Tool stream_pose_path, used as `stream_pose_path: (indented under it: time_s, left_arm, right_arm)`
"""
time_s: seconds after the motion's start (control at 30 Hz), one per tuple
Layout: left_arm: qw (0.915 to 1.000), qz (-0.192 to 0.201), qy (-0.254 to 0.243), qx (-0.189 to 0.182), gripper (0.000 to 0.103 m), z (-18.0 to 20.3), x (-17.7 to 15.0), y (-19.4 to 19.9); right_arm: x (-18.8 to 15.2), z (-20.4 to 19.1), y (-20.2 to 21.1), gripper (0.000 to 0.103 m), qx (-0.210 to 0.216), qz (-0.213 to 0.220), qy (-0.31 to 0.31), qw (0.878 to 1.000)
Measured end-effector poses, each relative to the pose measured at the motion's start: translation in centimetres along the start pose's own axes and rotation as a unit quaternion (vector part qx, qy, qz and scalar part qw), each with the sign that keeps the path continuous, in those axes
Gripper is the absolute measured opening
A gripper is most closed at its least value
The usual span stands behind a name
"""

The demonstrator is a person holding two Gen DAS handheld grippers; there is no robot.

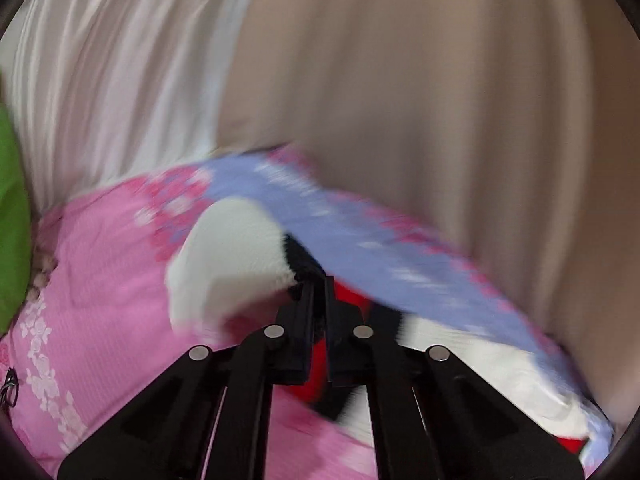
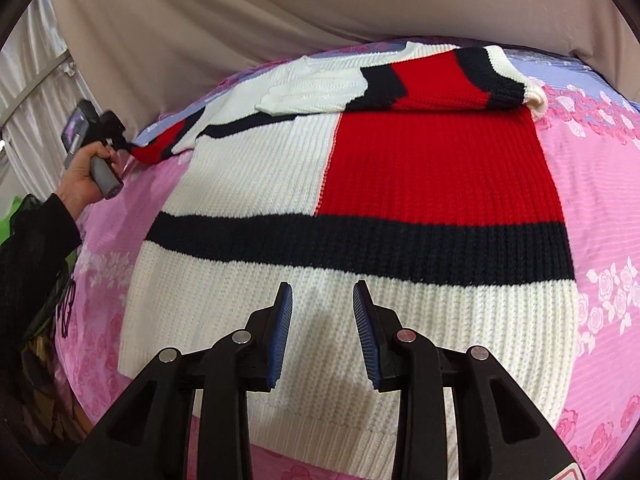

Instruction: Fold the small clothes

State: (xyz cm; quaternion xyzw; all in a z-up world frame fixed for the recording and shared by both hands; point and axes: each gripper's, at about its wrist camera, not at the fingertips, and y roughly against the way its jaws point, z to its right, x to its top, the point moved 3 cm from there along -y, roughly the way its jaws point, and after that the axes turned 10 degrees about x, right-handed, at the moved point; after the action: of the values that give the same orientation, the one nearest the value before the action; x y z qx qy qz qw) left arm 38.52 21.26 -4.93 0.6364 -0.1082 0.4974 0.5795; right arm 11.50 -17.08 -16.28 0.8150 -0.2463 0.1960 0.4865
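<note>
A knit sweater (image 2: 352, 208) in white, red and navy blocks lies flat on the pink bed cover (image 2: 600, 200). Its right sleeve (image 2: 432, 80) is folded across the chest. My right gripper (image 2: 322, 292) is open and empty, hovering over the white hem. My left gripper (image 2: 120, 142) is far left, shut on the left sleeve (image 2: 160, 148) and holding it out to the side. In the blurred left wrist view, my left gripper (image 1: 319, 284) is shut on the sleeve's red and navy part (image 1: 316, 356), and the white cuff (image 1: 228, 256) sticks up past the fingers.
The bed has a pink floral cover with a lilac band (image 1: 360, 236) along the far side. Beige curtains (image 2: 240, 8) hang behind the bed, white curtains (image 1: 112, 80) to the left. A green object (image 1: 12, 216) sits at the left edge.
</note>
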Motion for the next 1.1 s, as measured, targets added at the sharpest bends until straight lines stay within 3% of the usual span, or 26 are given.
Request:
stream_pose_path:
  time_s: [0.1,0.17,0.23,0.3,0.37,0.47,0.63,0.77,1.0,1.03,1.07,1.1]
  left_arm:
    - [0.9916,0.013,-0.088,-0.094,0.005,8.4,-3.6,6.9]
    - [0.9770,-0.009,-0.159,-0.142,0.011,13.4,-9.0,10.3]
    - [0.9639,-0.036,-0.210,-0.160,0.033,15.9,-14.6,12.1]
    - [0.9608,-0.052,-0.231,-0.144,0.043,16.0,-19.3,13.1]
    - [0.9647,-0.082,-0.212,-0.133,0.046,14.3,-21.2,12.7]
    - [0.9778,-0.116,-0.158,-0.075,0.047,9.9,-21.8,10.7]
    - [0.9818,-0.122,-0.146,0.010,0.051,4.0,-21.1,8.7]
    - [0.9793,-0.142,-0.141,0.031,0.051,0.2,-21.5,7.5]
    - [0.9737,-0.170,-0.149,0.029,0.053,-2.1,-23.0,6.9]
    - [0.9729,-0.175,-0.148,0.030,0.053,-2.3,-23.1,6.8]
    - [0.9727,-0.178,-0.146,0.028,0.053,-2.5,-23.3,6.9]
    - [0.9726,-0.179,-0.145,0.028,0.053,-2.6,-23.3,6.9]
  right_arm:
    - [0.7,0.8,0.9,0.032,-0.007,0.013,-0.003,1.000]
    - [1.2,2.0,1.6,0.033,-0.018,0.022,-0.009,1.000]
    - [1.6,3.4,2.3,0.038,-0.035,0.028,-0.012,0.999]
    - [2.3,4.4,2.9,0.039,-0.050,0.034,-0.010,0.998]
    - [3.9,5.1,3.5,0.040,-0.064,0.047,0.015,0.997]
    - [7.0,5.0,2.6,0.049,-0.070,0.053,0.065,0.994]
    - [12.3,1.6,-3.2,0.049,-0.036,0.044,0.137,0.989]
    - [13.3,-4.4,-9.1,0.050,-0.044,0.007,0.265,0.963]
    - [8.1,-8.7,-14.4,0.053,-0.021,-0.099,0.373,0.923]
    - [7.6,-8.7,-15.3,0.050,-0.027,-0.110,0.379,0.918]
    - [8.0,-8.7,-15.3,0.048,-0.014,-0.099,0.370,0.924]
    - [8.8,-8.4,-15.6,0.023,-0.008,-0.106,0.348,0.932]
